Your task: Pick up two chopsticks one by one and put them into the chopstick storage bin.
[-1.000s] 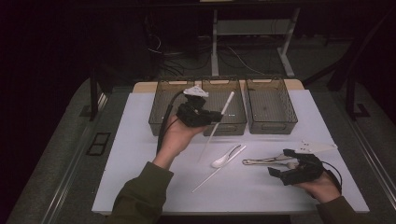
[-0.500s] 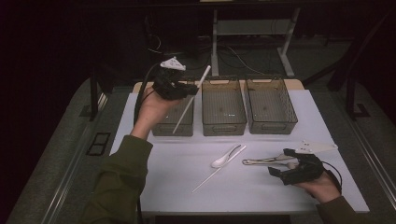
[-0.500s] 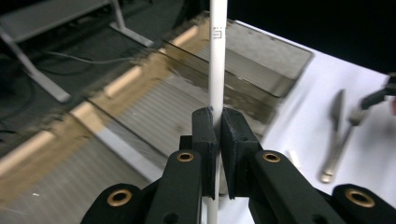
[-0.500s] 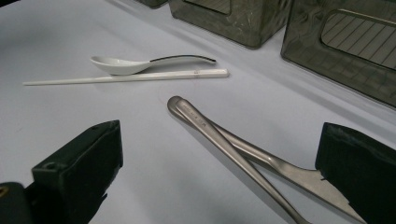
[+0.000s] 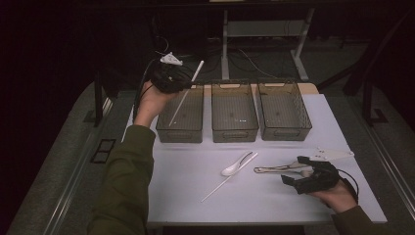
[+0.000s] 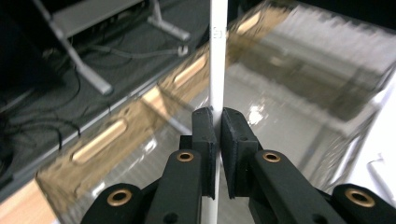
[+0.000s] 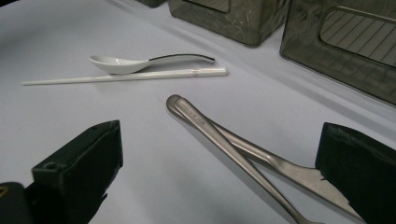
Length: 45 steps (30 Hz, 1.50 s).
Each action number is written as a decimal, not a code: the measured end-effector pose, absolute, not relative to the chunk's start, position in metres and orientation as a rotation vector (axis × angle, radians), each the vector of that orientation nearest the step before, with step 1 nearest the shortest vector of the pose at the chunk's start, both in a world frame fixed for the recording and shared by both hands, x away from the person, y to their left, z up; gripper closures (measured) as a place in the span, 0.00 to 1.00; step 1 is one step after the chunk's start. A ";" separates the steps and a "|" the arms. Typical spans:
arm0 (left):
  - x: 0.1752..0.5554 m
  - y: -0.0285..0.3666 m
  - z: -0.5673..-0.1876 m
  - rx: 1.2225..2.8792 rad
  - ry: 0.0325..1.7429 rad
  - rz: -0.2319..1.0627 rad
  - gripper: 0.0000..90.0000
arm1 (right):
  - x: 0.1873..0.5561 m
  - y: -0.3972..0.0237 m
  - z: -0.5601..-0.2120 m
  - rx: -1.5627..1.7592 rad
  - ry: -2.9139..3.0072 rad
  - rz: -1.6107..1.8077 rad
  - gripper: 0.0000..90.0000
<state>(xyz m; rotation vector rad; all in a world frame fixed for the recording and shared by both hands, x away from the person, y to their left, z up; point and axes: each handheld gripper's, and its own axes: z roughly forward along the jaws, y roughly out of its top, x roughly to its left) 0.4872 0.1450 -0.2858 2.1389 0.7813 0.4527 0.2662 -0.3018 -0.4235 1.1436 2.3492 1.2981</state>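
held chopstick (image 5: 186, 93) dips into left bin (image 5: 180, 131) (slanted)

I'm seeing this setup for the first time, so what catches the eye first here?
First, the long white chopstick clamped in the left gripper, held tilted over the leftmost clear plastic bin at the table's far side. Next, the white ceramic spoon beside a second white chopstick mid-table, and the metal cutlery handles lying between the right gripper's open jaws.
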 end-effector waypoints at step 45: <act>0.539 0.145 -0.381 2.251 1.147 0.404 0.87 | 0.266 -0.305 -0.424 1.148 2.350 1.302 0.01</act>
